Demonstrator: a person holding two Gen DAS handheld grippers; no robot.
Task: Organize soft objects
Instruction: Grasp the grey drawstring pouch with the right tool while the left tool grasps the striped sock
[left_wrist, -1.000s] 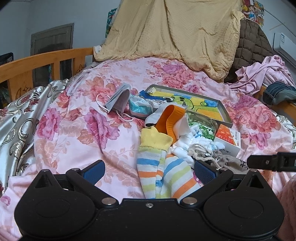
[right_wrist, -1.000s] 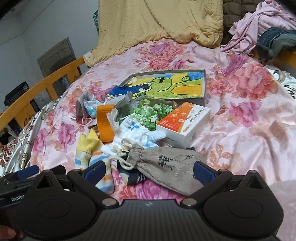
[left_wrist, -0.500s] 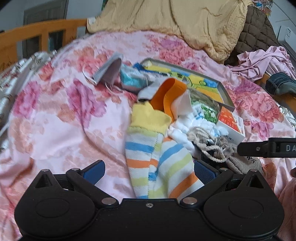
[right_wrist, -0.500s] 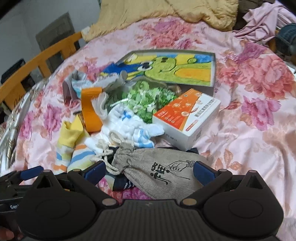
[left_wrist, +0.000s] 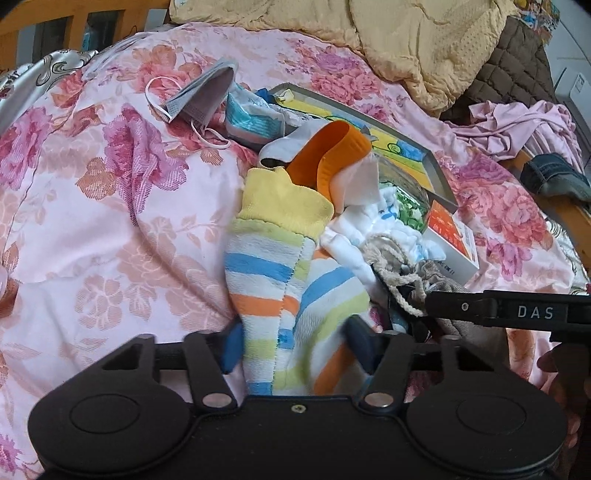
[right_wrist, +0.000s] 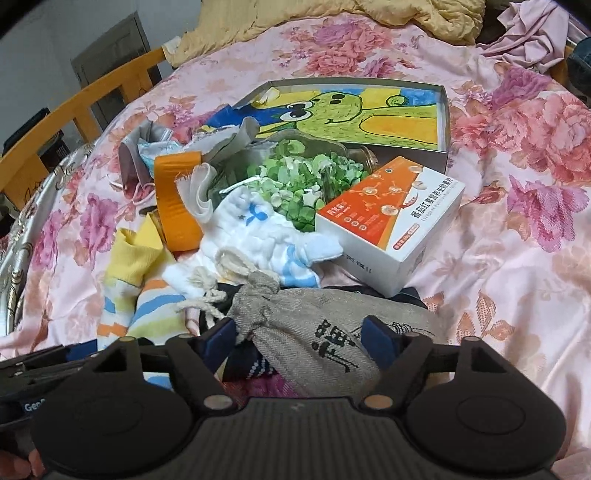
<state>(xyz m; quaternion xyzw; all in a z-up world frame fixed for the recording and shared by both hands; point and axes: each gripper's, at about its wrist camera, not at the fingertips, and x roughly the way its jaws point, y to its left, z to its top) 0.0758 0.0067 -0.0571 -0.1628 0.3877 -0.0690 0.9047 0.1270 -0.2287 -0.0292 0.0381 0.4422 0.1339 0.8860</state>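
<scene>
Soft daylight fills the room, with no hard shadows. The pink flowered bedspread (left_wrist: 122, 221) looks bright and a bit washed out. Edges bend round, corners go dark.

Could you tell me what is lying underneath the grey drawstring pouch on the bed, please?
Under the grey drawstring pouch a dark garment with a white-dotted band shows at its near edge, on the floral bedspread. How far the garment runs beneath is covered.

An orange-and-white carton (right_wrist: 391, 218) is seen beside a framed frog drawing (right_wrist: 354, 110) on a floral bedspread (right_wrist: 517, 221), bordered by a wooden bed rail (right_wrist: 85, 99).
</scene>
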